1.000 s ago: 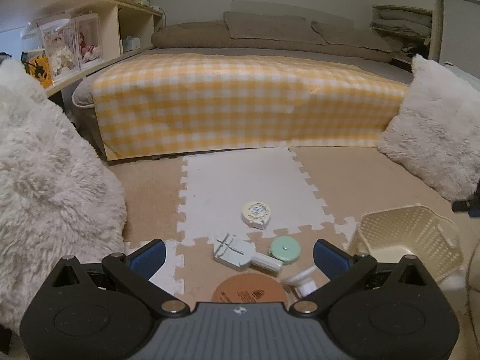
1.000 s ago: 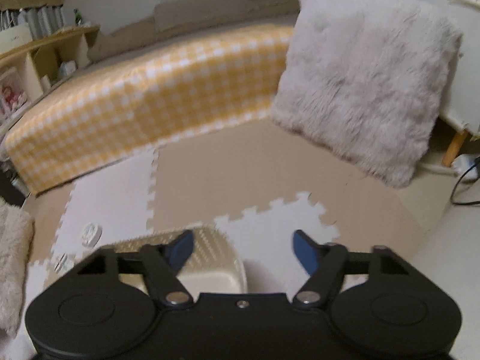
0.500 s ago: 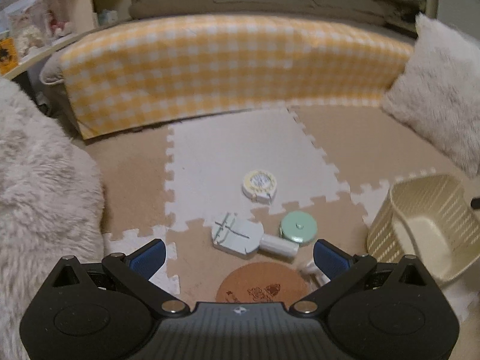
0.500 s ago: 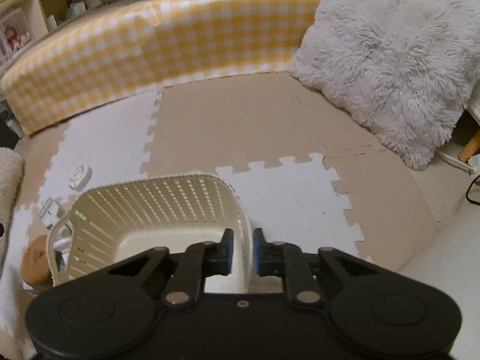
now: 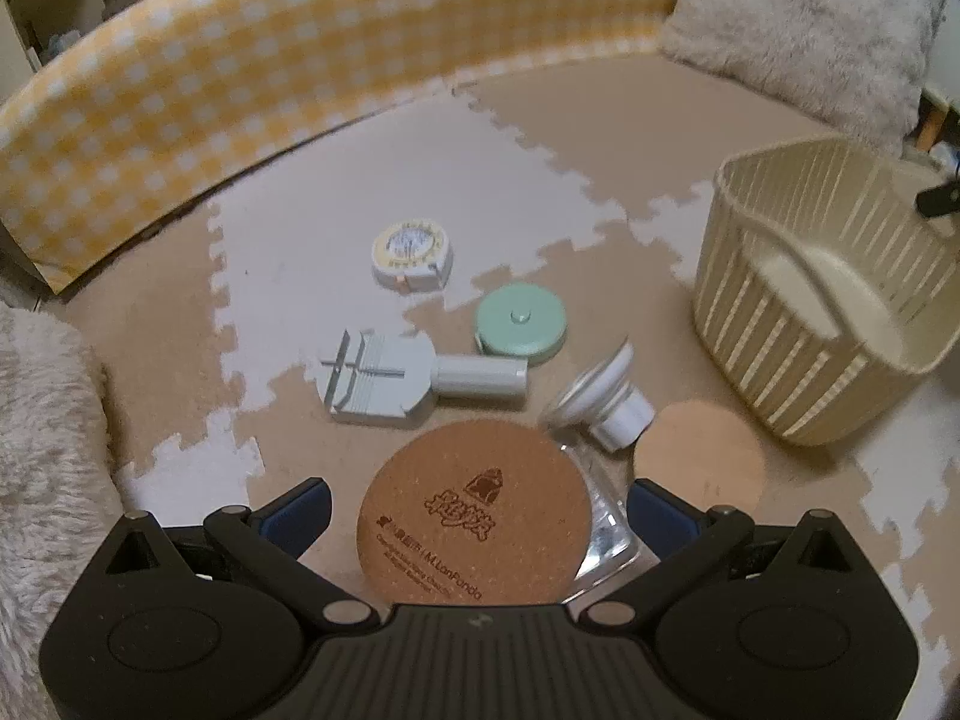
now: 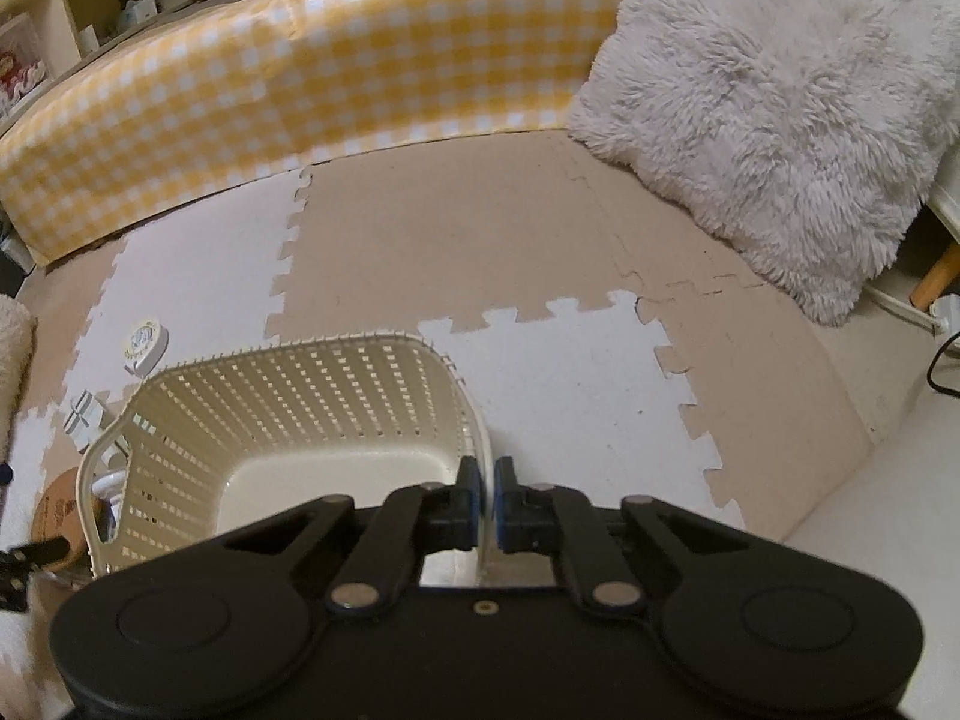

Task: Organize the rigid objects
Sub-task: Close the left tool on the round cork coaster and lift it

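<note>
Lying on the floor mat, the grey tool (image 5: 414,375) pointed its handle right, toward the basket (image 5: 798,360). Left tongs (image 5: 477,510) stood open around one of two cork coasters (image 5: 474,513). Only the right view showed the right tongs (image 6: 487,495) clamped on the basket rim (image 6: 480,420). Two tape measures (image 5: 411,252) lay nearby.

Left gripper (image 5: 477,516) agape over cork coaster (image 5: 474,525); cream basket (image 5: 810,360) right

Cork coaster (image 5: 474,522) reads "M.LanPanda"; the rest is illegible.
</note>
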`<state>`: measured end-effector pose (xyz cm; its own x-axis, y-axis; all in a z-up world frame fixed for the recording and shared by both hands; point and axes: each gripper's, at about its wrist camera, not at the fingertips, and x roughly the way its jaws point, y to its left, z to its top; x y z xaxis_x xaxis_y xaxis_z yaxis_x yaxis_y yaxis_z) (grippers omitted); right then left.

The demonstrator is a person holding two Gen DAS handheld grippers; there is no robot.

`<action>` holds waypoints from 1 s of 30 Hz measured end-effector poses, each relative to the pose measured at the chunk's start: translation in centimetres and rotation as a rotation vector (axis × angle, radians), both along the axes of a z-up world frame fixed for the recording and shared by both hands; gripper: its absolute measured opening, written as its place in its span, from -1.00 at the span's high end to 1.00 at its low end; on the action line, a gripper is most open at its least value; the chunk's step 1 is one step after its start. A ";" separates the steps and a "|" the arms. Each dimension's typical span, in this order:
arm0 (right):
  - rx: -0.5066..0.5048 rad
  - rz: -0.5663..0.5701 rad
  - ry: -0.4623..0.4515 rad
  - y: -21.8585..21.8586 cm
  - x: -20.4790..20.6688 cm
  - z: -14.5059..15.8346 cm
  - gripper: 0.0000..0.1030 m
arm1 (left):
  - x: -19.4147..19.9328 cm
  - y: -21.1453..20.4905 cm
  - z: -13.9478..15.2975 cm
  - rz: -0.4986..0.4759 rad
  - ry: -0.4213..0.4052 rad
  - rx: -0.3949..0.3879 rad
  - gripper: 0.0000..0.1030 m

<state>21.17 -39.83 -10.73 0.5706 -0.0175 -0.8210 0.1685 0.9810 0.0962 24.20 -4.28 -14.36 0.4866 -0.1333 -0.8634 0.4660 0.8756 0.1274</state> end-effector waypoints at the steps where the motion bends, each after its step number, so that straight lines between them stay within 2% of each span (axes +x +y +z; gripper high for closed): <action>1: -0.003 0.001 0.000 0.0 0.0 0.0 0.89 | 0.2 0.0 -0.2 0.006 0.012 0.005 -1.00; 7: -0.010 -0.002 -0.003 0.2 0.0 0.0 0.89 | 0.7 0.1 -1.2 0.025 0.043 0.025 -1.00; 11: -0.017 -0.001 -0.003 0.3 0.0 0.0 0.89 | 1.4 0.5 -1.9 0.073 0.057 0.027 -1.00; 17: -0.008 -0.008 -0.004 0.2 0.0 -0.1 0.88 | 2.6 1.4 -2.4 0.163 0.111 -0.032 -1.00; 20: 0.001 -0.009 -0.004 -0.1 0.0 0.0 0.89 | 2.7 1.6 -2.1 0.185 0.107 -0.035 -0.98; 23: 0.000 -0.008 -0.002 0.0 0.0 0.0 0.89 | 2.7 1.6 -1.7 0.198 0.101 -0.038 -0.88; 30: -0.007 -0.008 -0.004 0.1 0.0 -0.1 0.89 | 2.6 1.8 -1.2 0.220 0.144 -0.066 -0.61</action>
<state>21.20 -39.77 -10.85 0.5733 -0.0274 -0.8189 0.1758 0.9803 0.0903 26.82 -2.53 -15.59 0.3832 -0.0968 -0.9186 0.2731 0.9619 0.0125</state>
